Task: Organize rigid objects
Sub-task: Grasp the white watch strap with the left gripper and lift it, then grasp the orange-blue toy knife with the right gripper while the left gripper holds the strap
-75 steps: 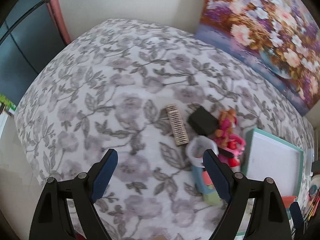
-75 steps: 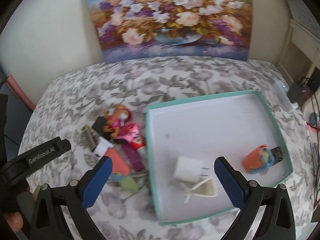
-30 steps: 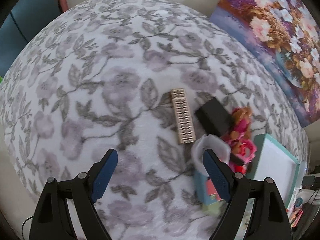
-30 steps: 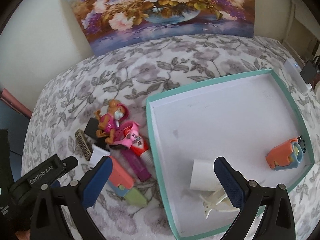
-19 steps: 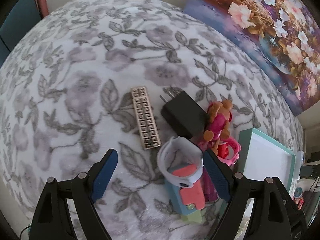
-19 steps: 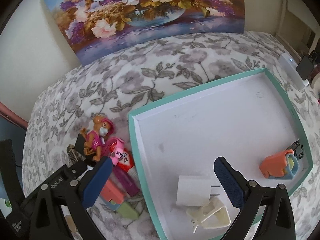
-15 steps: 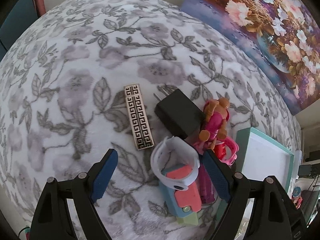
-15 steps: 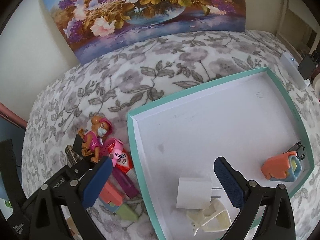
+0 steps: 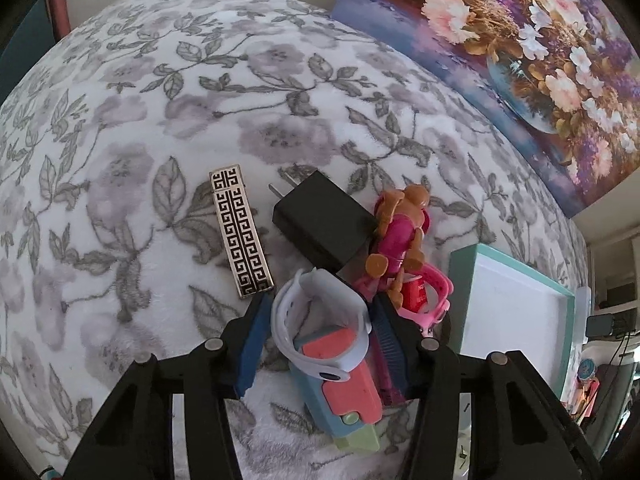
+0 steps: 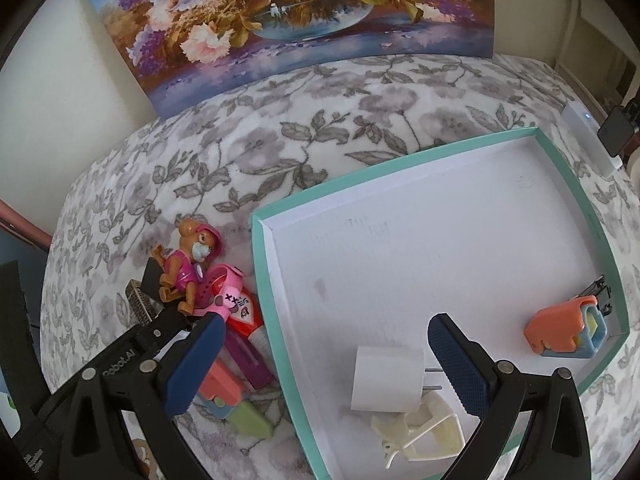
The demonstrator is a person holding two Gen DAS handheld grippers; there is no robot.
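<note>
Now my left gripper [image 9: 320, 336] closes around the white watch band [image 9: 316, 320] in the toy pile.
Readable writing: "Robot.AI" on it, seen from the right; my right gripper [image 10: 322, 362] hangs open over the teal tray [image 10: 262, 264].

my left wrist view looks steeply down, close over the toy pile just left of the teal tray [image 9: 460, 280], the tray's edge at its right. my right wrist view looks steeply down over the tray [image 10: 264, 280] from a little farther off, the pile at its left. both share the dog figure [image 9: 400, 232] [image 10: 188, 268], the tray's left rim and the flower painting [image 9: 520, 60] [image 10: 280, 12] beyond the tray.
</note>
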